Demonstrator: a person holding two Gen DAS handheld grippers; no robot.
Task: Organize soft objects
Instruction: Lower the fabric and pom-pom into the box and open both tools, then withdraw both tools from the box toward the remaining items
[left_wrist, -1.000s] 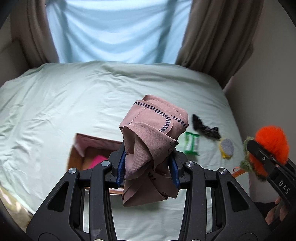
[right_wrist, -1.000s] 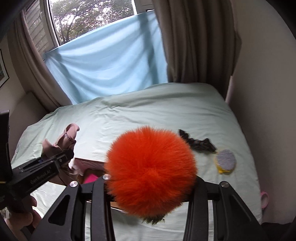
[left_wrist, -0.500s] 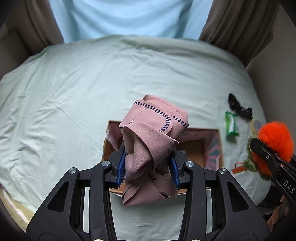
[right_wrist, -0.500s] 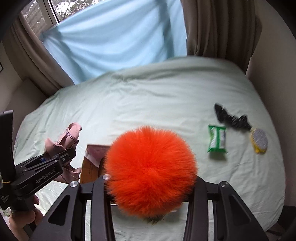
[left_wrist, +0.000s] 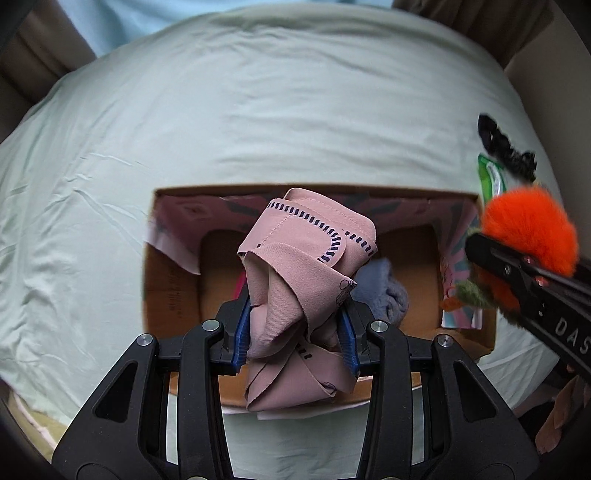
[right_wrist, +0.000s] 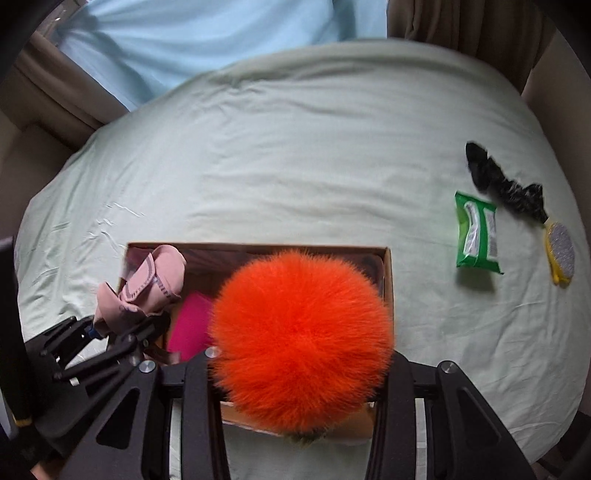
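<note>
Both grippers over the cardboard box (left_wrist: 173, 295): left gripper (left_wrist: 297, 332) clamps pink cloth (left_wrist: 306, 258), right gripper (right_wrist: 295, 365) grips orange pompom (right_wrist: 301, 339). Next, release inside.

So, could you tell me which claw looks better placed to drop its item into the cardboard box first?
Left: its claw holds the folded pink fabric over the box's middle; the right claw's fluffy orange pompom hangs at its right edge.

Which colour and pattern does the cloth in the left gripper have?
Dusty pink cloth with a dark dashed stitch line, best in the left wrist view.
</note>
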